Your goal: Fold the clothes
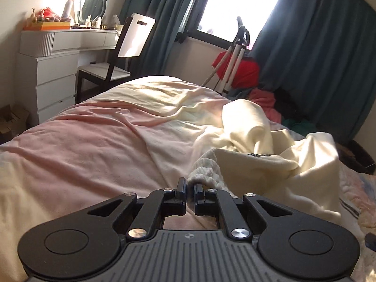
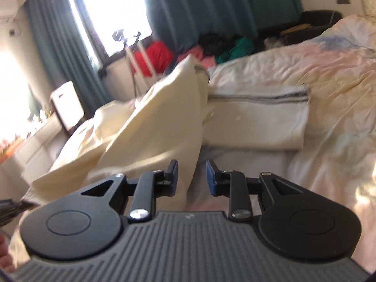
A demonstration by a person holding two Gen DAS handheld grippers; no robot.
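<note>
A cream sweatshirt [image 1: 277,150] with ribbed cuffs lies crumpled on the bed. My left gripper [image 1: 189,184] is shut on its ribbed cuff [image 1: 205,172] near the bed's front. In the right wrist view the same cream garment [image 2: 150,127] is lifted in a ridge, with a flat part edged by dark stripes [image 2: 258,117] lying on the bed. My right gripper [image 2: 191,166] is open just above the cloth, and a fold hangs between its fingers without being pinched.
The bed [image 1: 94,141] has a pink and cream cover. A white dresser [image 1: 49,70] and a dark chair [image 1: 112,65] stand at the left. A pile of red and coloured clothes [image 1: 244,70] and a stand lie by the curtained window [image 1: 239,7].
</note>
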